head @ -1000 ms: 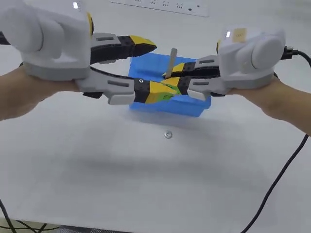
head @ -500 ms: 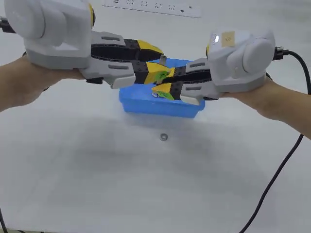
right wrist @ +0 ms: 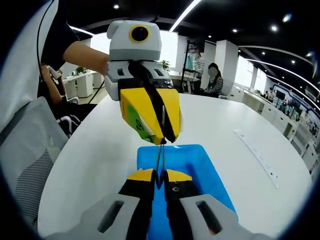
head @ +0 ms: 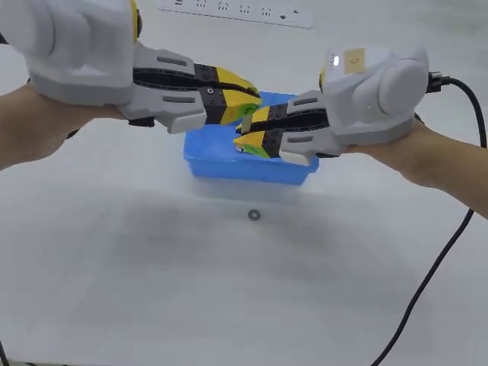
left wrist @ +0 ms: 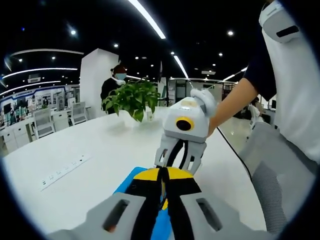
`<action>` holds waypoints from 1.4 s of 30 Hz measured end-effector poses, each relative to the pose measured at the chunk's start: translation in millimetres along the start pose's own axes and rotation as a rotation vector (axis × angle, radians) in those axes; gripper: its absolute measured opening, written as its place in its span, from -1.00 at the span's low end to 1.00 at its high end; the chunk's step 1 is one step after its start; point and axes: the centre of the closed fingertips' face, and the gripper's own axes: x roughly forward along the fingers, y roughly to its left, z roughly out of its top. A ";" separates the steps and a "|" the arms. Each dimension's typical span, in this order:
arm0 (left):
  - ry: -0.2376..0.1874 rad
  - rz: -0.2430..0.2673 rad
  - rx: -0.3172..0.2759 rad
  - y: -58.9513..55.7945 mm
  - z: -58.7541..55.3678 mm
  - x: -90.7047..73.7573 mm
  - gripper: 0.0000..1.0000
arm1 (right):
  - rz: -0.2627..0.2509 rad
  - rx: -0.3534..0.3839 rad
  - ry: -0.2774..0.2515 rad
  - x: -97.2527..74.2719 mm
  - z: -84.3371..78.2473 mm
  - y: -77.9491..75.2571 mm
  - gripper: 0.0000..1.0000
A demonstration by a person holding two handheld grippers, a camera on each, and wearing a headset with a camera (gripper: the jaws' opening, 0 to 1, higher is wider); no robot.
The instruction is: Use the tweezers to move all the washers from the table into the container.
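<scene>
Holding the tweezers [right wrist: 160, 150] lengthwise between the narrowed fingers of the left gripper [head: 248, 99] and right gripper [head: 242, 143] over the blue container [head: 229, 164], I judge the washer [head: 254, 215], on the counter [head: 152, 267] just nearside, closest to the right.

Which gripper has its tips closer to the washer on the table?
The right gripper: in the head view its yellow tips sit lower, toward the washer, while the left gripper has its tips above them.

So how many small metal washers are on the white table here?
1: a small round metal washer on the white table, in front of the blue plastic container. Others may be hidden.
</scene>
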 end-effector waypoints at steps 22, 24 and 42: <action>-0.037 0.038 0.014 16.5 9.5 -0.4 -0.92 | -0.086 0.042 -0.017 -6.1 9.2 -13.2 -0.50; -0.048 0.045 0.012 17.6 13.7 -2.9 -0.92 | -0.094 0.041 -0.027 -6.1 11.2 -14.0 -0.49; -0.085 0.088 0.041 5.4 40.5 -30.8 -0.92 | -0.262 0.167 -0.089 -41.1 20.7 -20.4 0.03</action>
